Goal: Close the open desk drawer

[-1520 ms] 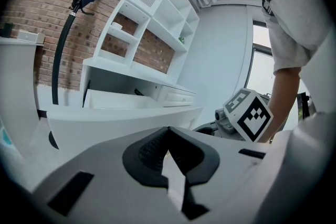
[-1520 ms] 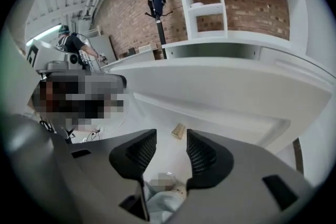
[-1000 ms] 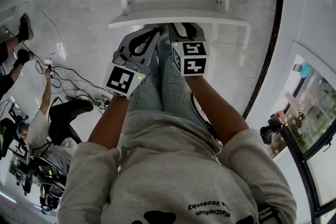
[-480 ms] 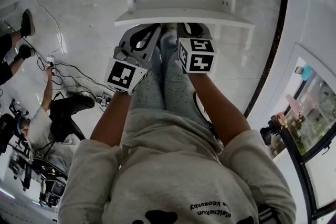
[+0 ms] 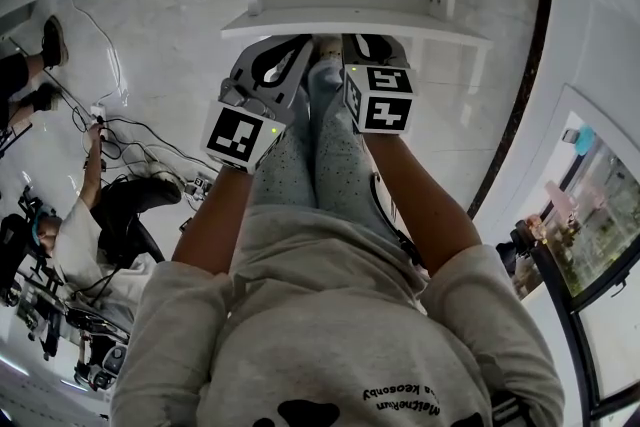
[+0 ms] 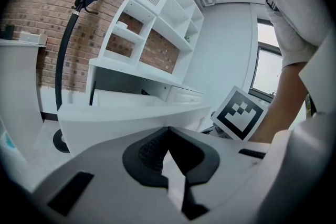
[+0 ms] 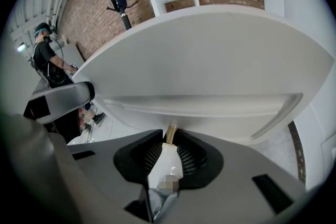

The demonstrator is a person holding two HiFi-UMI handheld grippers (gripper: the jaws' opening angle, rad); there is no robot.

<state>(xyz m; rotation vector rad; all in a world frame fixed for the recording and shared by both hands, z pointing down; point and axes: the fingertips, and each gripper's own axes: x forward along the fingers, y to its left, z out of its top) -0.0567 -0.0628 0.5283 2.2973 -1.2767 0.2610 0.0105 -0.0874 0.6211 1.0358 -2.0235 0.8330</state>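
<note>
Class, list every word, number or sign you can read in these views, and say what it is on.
Sweatshirt: two lines of small print, upside down, too blurred to read.
Left cube, right cube: black-and-white square markers, no letters.
No other text shows.

The drawer (image 5: 350, 23) is smooth, matt white board; its knob (image 7: 170, 134) looks like brass-coloured metal. The left hand-held gripper (image 6: 168, 129) is matt grey plastic with ribbed black pads (image 6: 149, 149). The floor (image 5: 150, 35) is glossy pale stone, and the wall (image 6: 31, 8) is rough brick.
</note>
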